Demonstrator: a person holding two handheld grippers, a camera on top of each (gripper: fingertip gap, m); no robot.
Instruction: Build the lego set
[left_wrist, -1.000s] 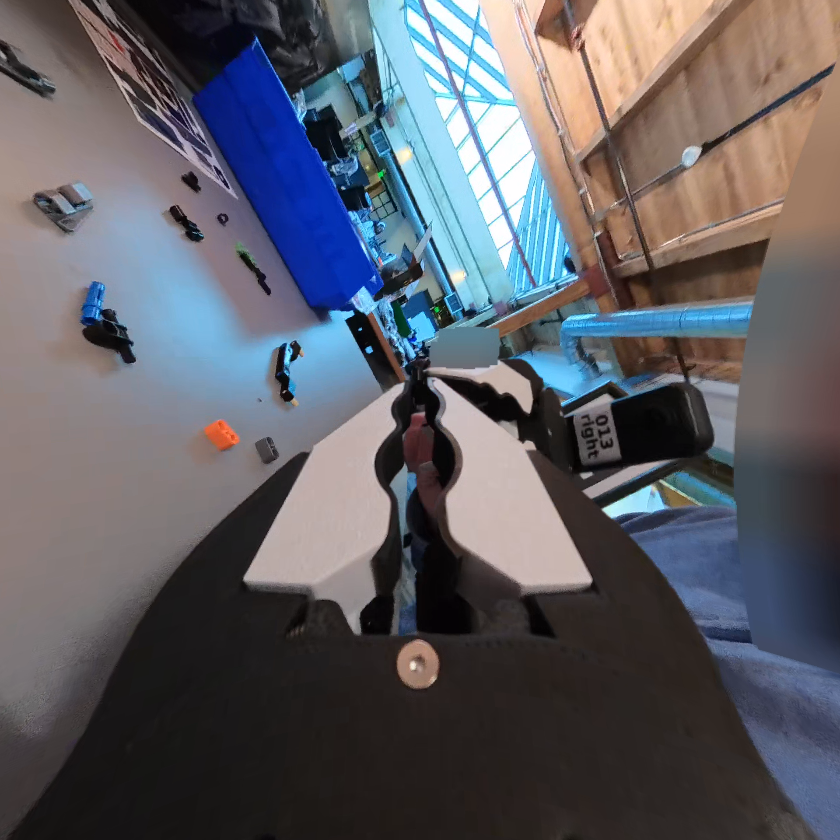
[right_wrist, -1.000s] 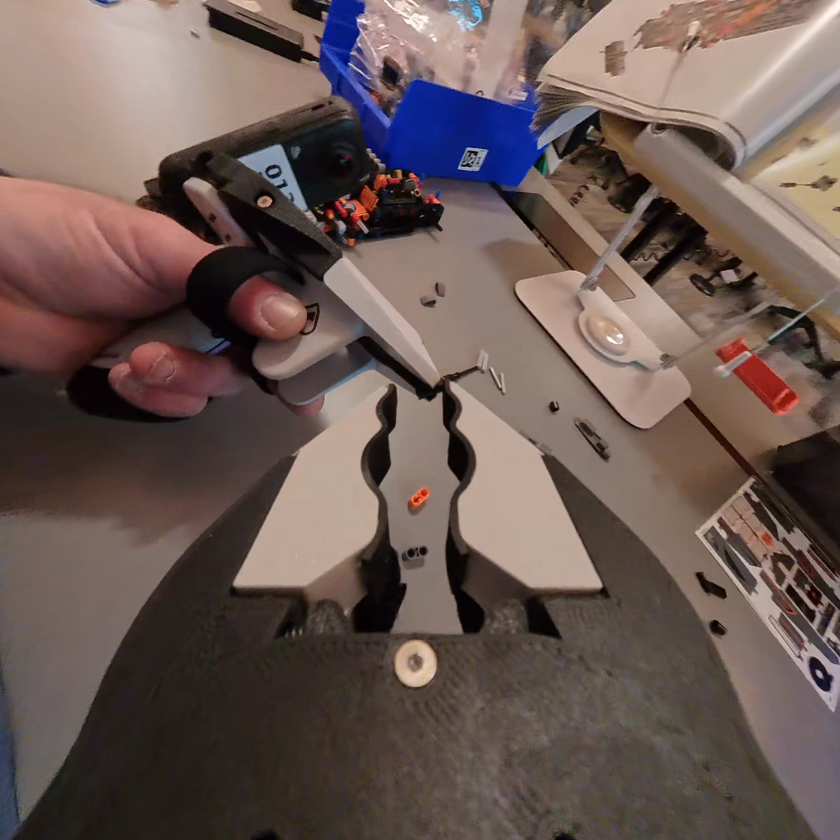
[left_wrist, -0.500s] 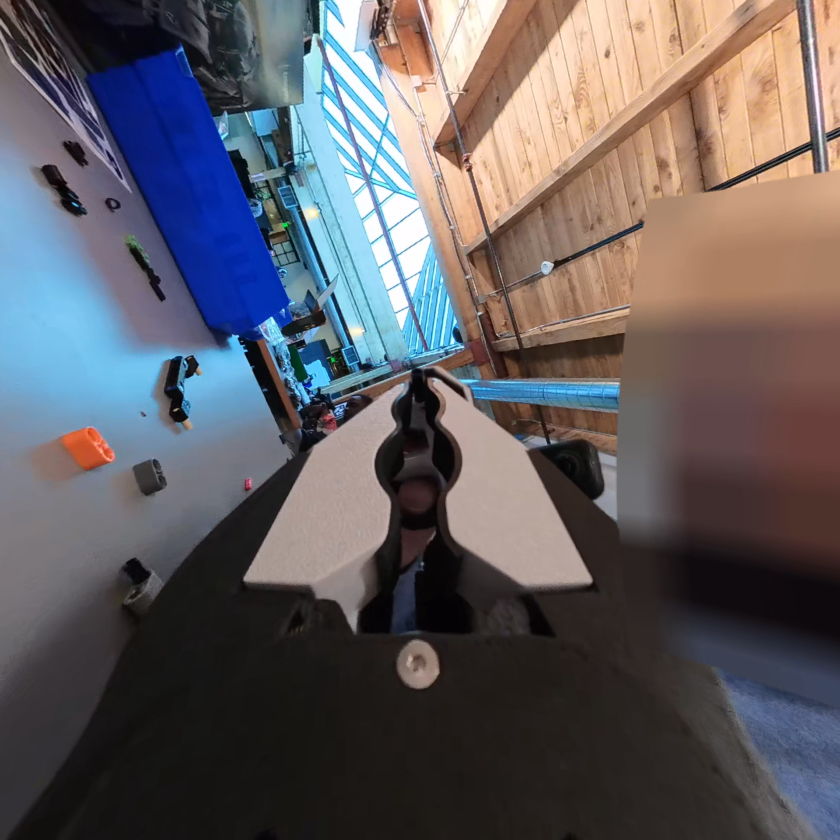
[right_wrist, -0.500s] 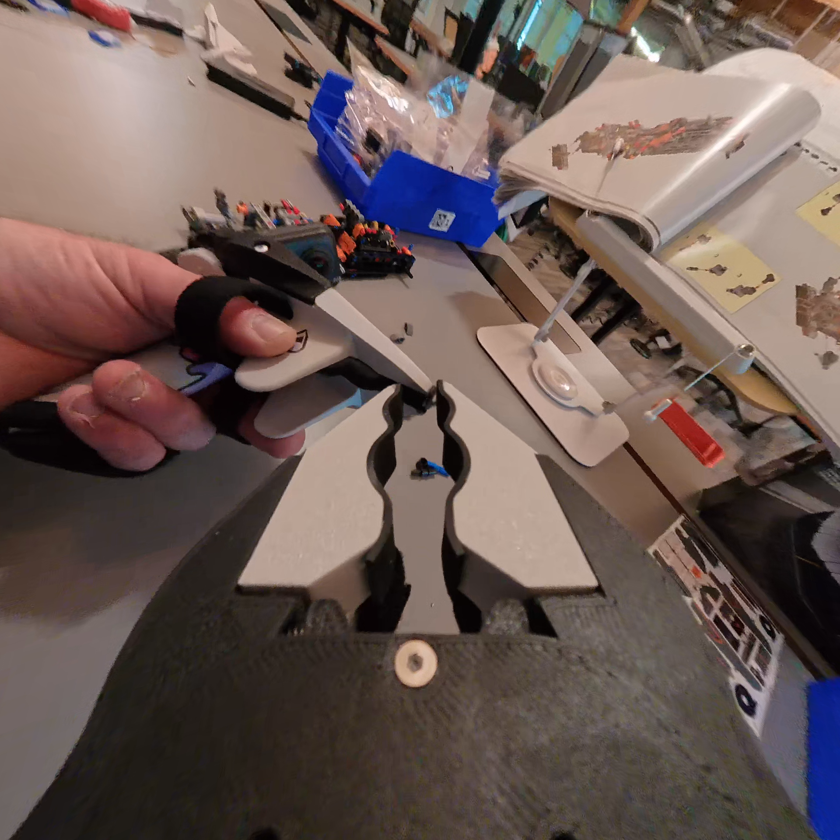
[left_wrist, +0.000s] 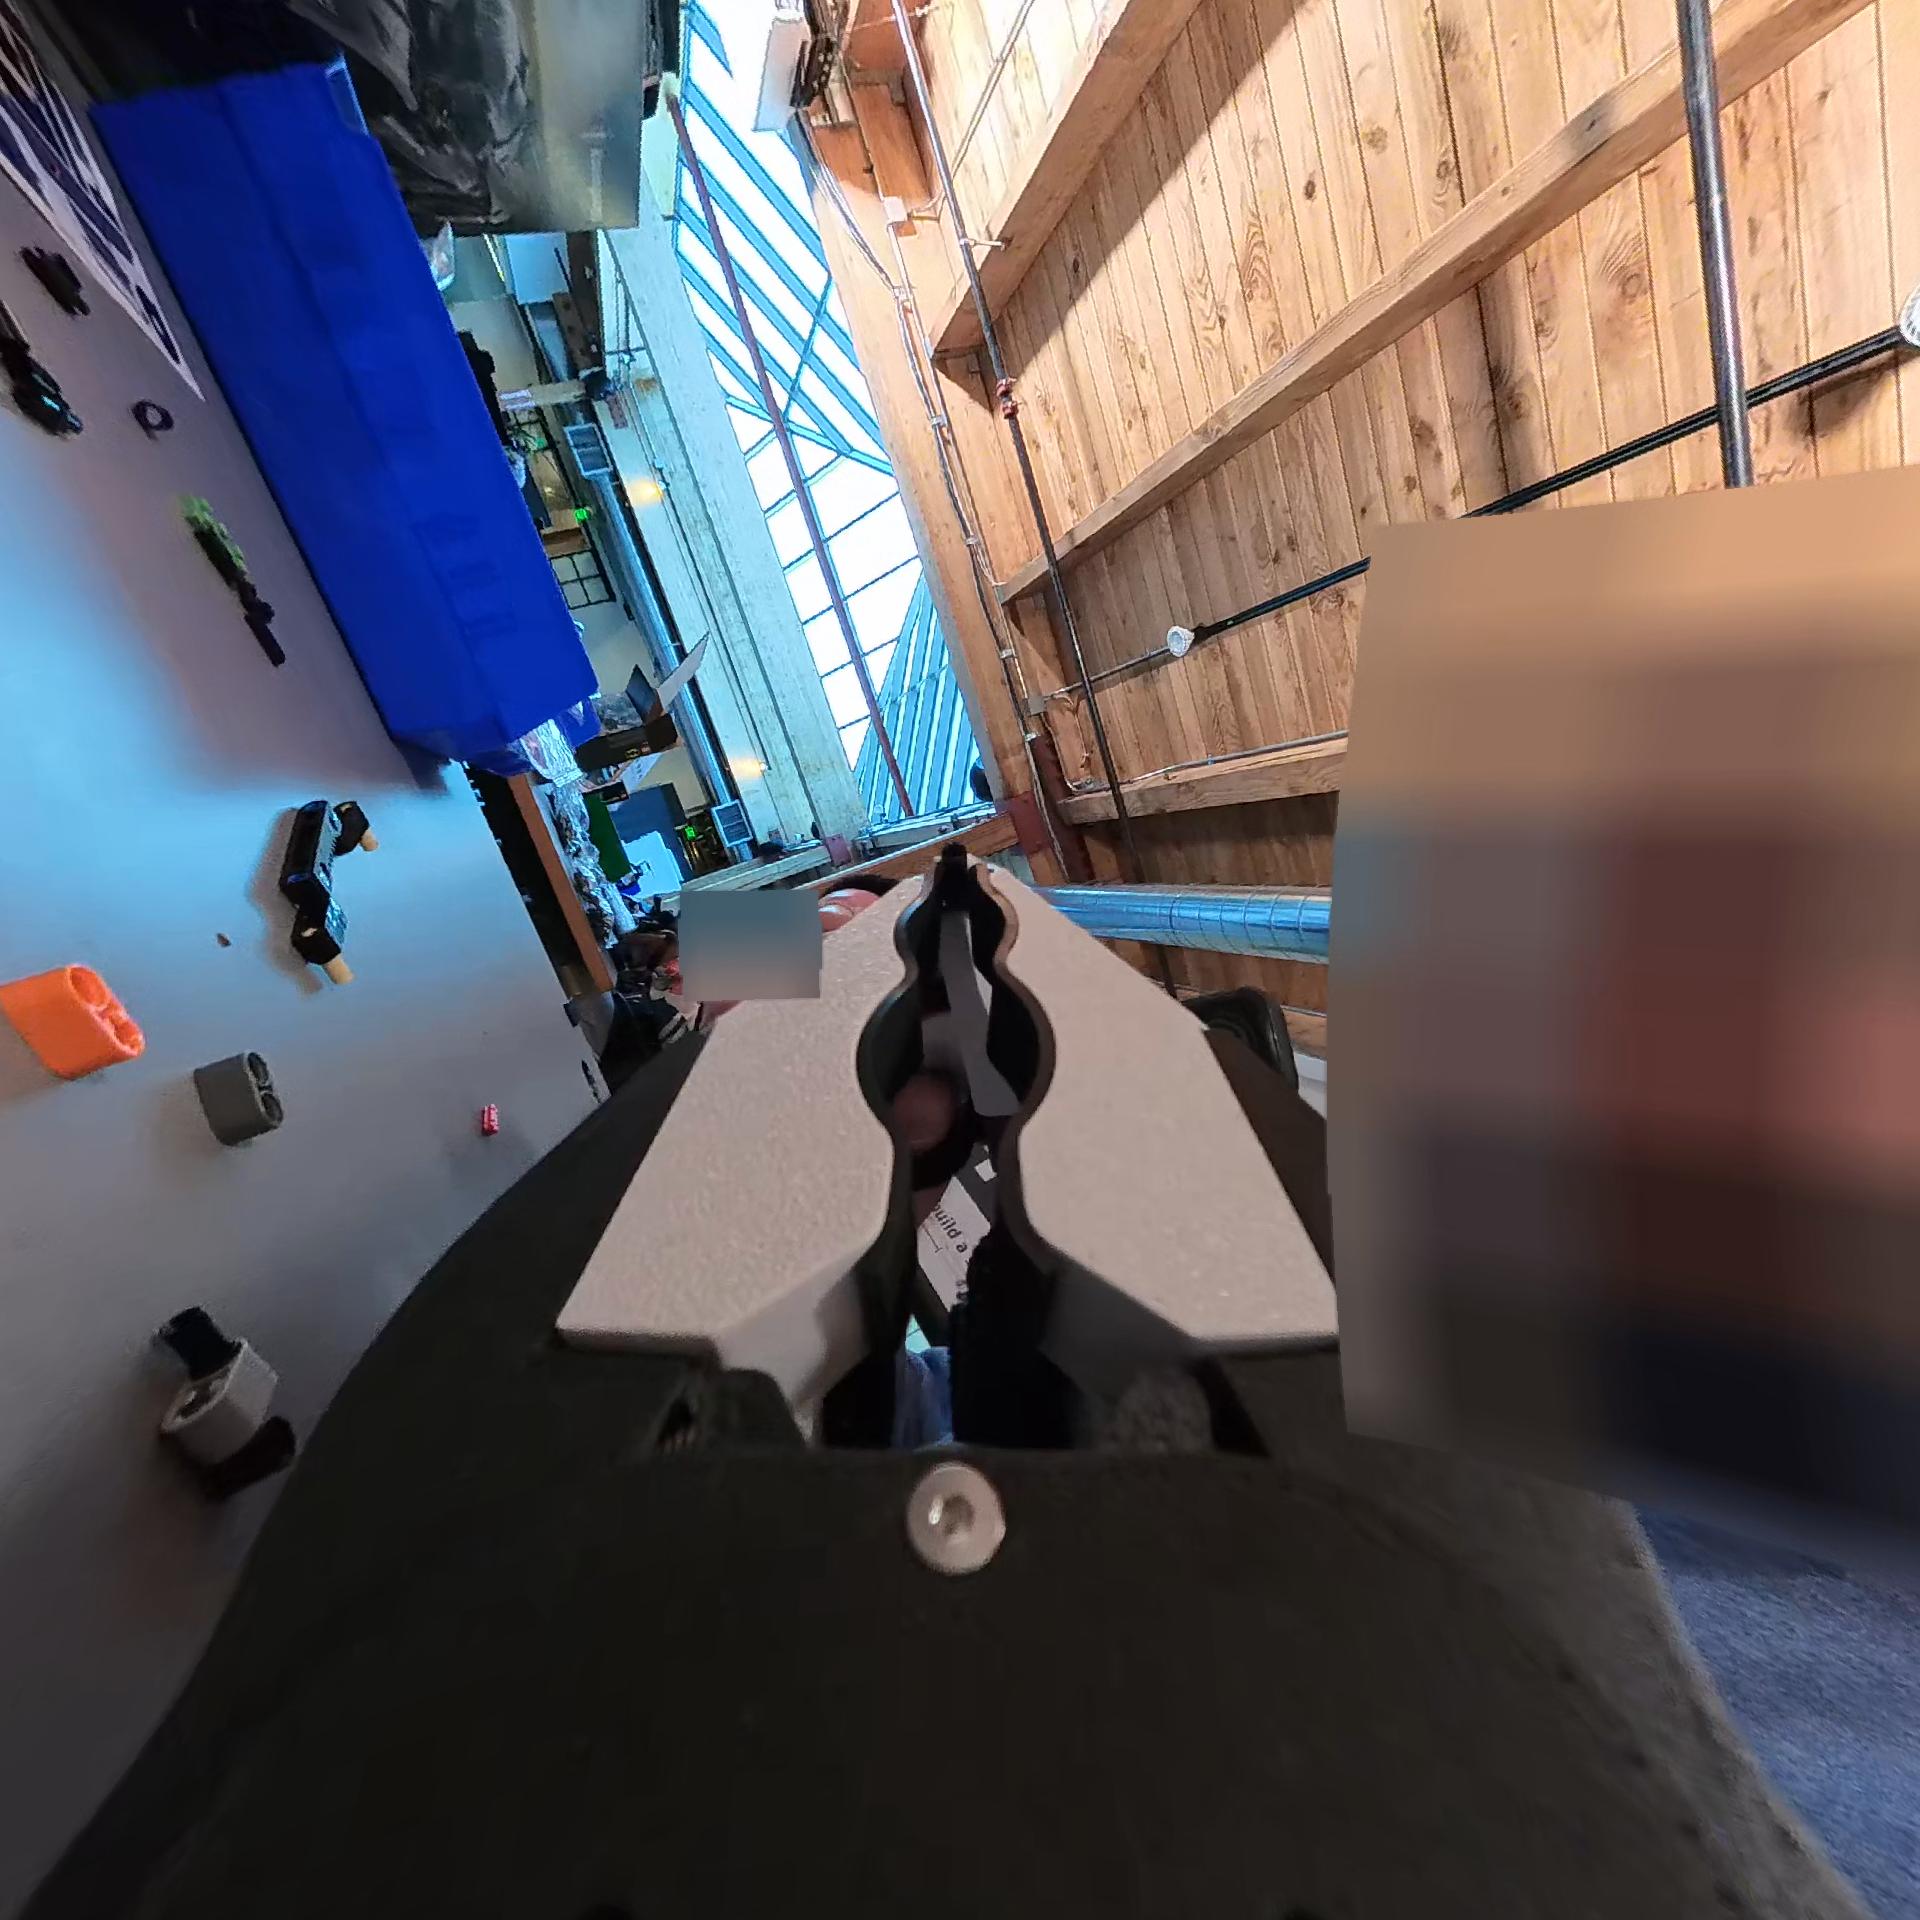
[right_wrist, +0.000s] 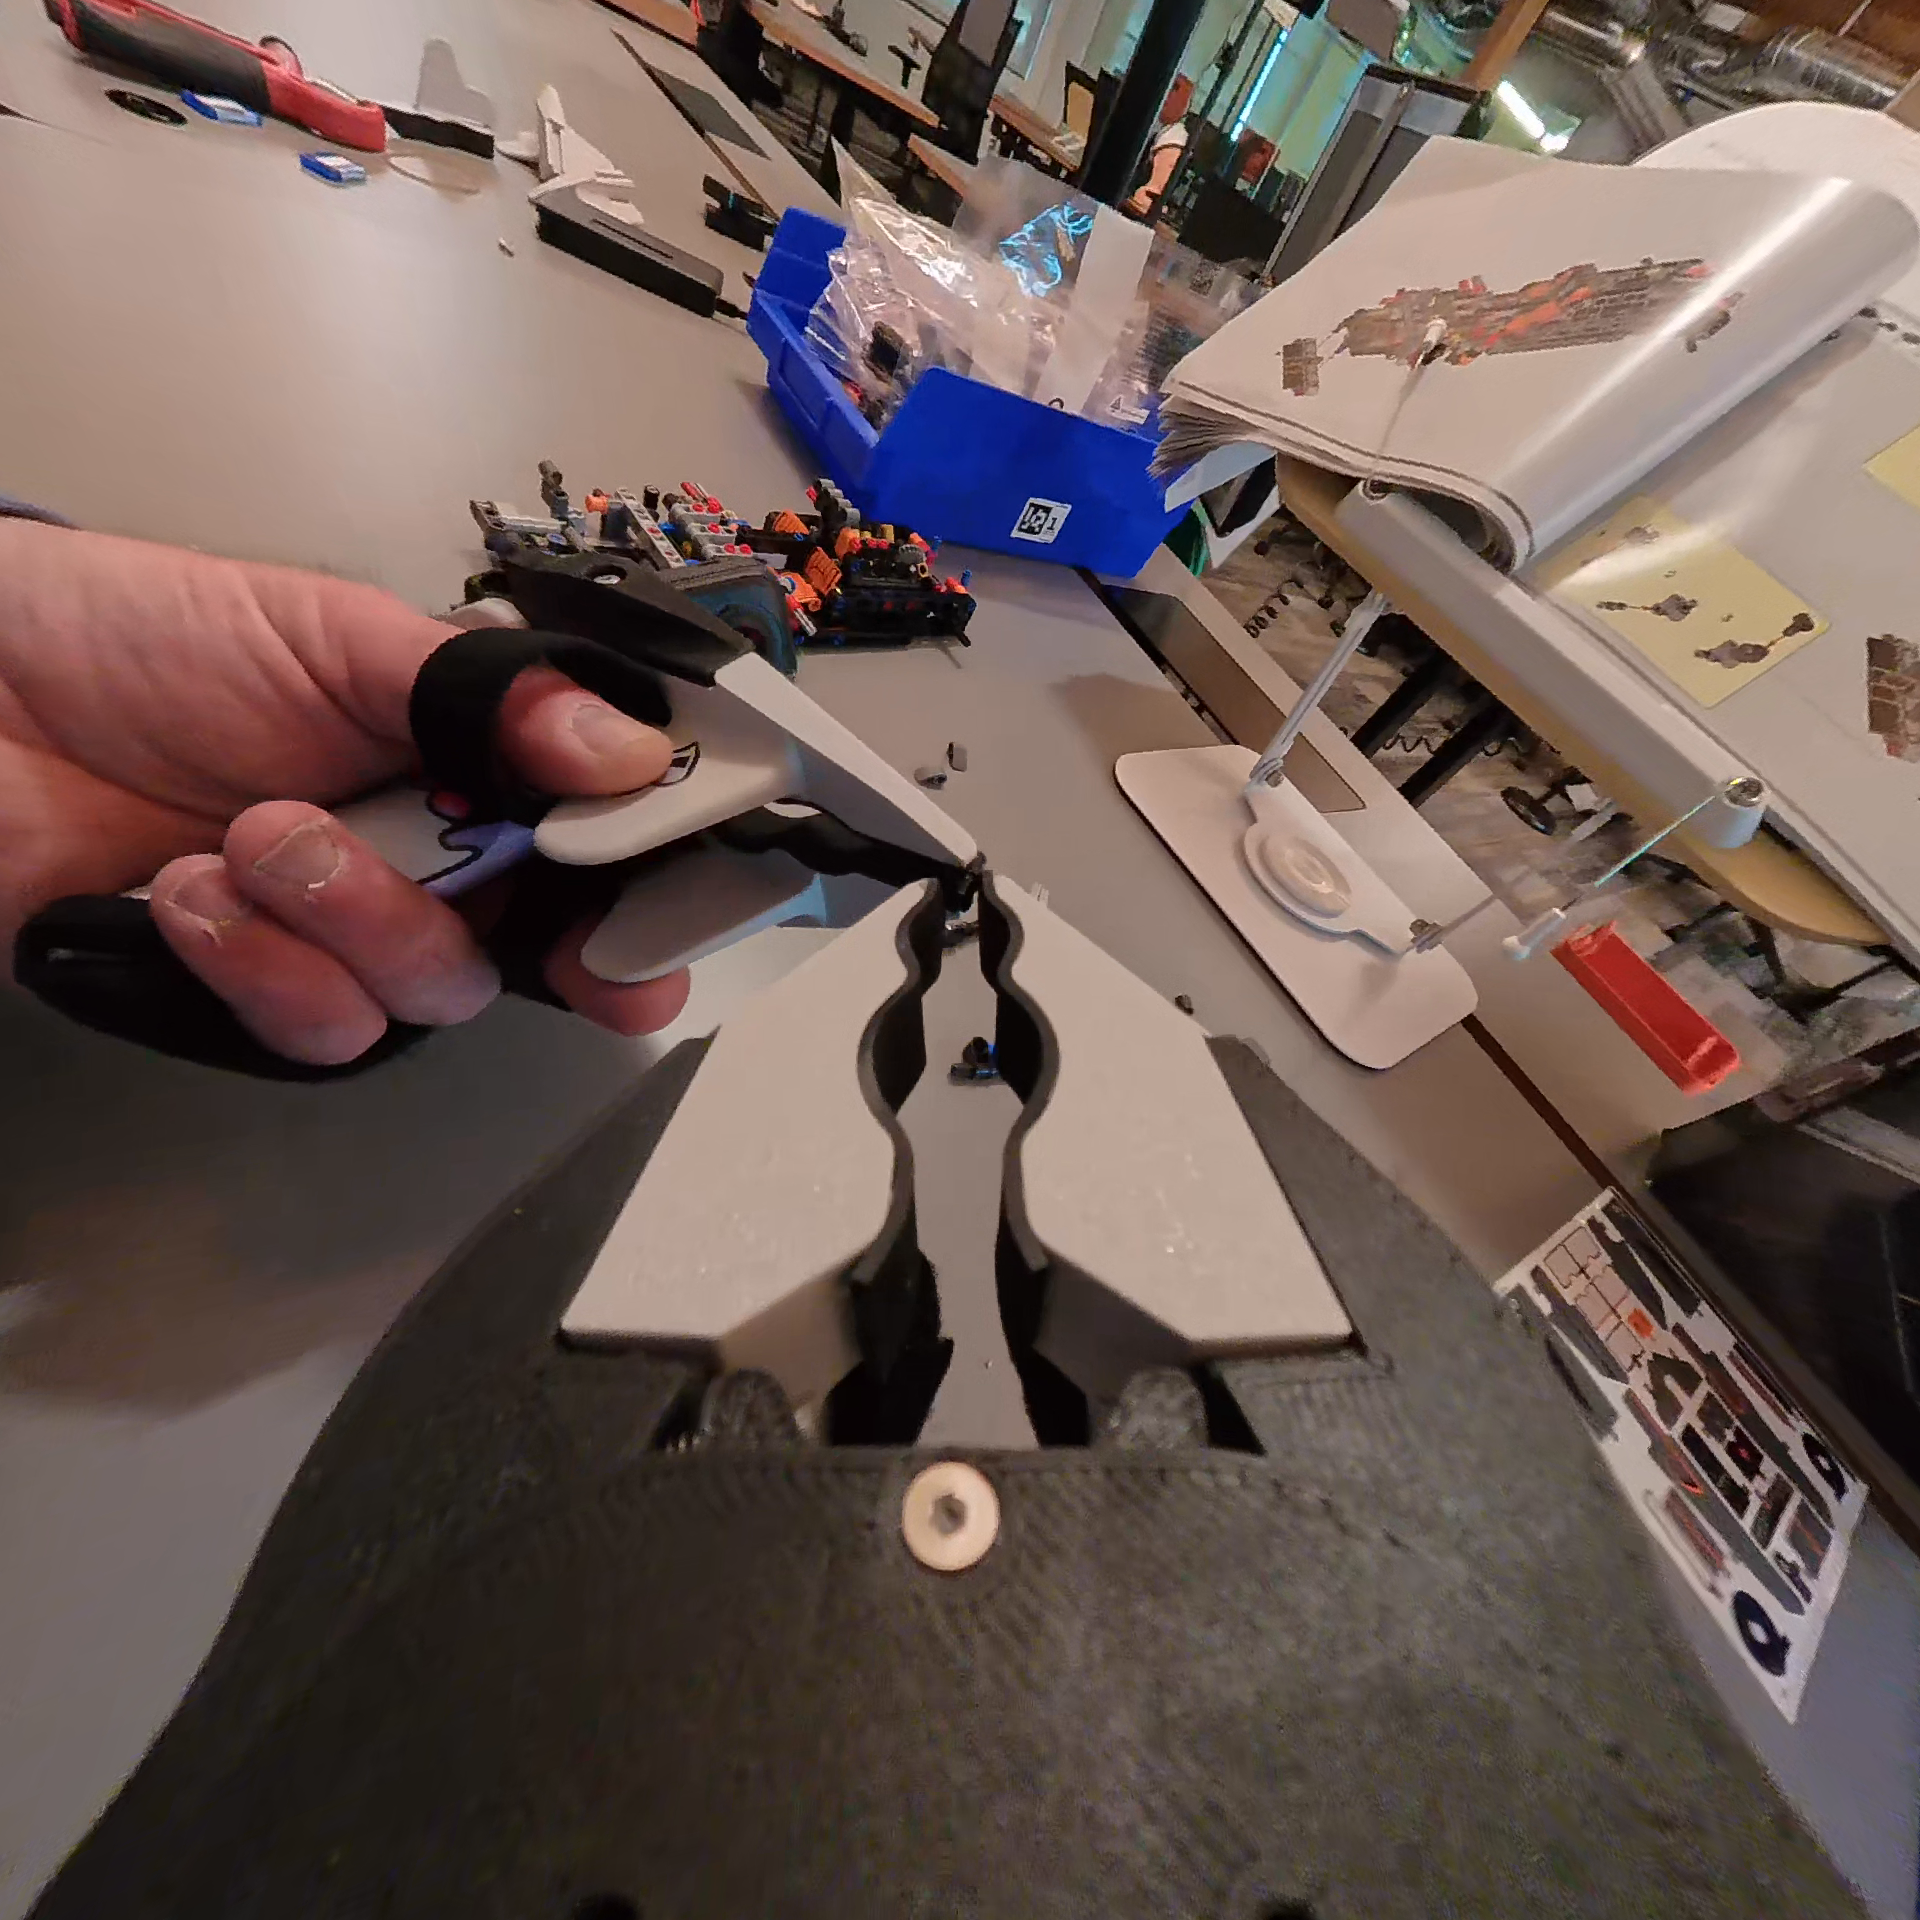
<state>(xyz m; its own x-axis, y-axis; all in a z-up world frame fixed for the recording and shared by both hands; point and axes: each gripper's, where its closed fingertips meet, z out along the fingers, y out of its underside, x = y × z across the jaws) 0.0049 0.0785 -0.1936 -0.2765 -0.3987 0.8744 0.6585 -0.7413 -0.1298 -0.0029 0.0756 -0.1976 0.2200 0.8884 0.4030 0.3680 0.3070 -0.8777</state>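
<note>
My left gripper (left_wrist: 951, 873) is shut on a small black piece (left_wrist: 950, 864) that sticks out at its tips. In the right wrist view a hand holds it in from the left, and its tips (right_wrist: 966, 858) meet those of my right gripper (right_wrist: 960, 889). The right jaws stand close together around the same small black piece (right_wrist: 968, 885). Both grippers are held above the grey table (right_wrist: 312, 343). The partly built lego model (right_wrist: 727, 566), black with orange and red parts, sits behind the hand.
A blue bin (right_wrist: 977, 457) with bags stands behind the model. An open instruction booklet (right_wrist: 1507, 343) rests on a stand (right_wrist: 1299, 914) at the right, with a sticker sheet (right_wrist: 1704, 1455) nearer. Loose parts lie on the table: an orange piece (left_wrist: 68, 1018), a grey piece (left_wrist: 239, 1096), a black piece (left_wrist: 317, 894). The grippers are tip to tip, or close to it.
Both grippers have lifted and tilted, with their tips staying together. The right jaws have narrowed around the small black piece. The orange piece no longer shows between the right fingers.
</note>
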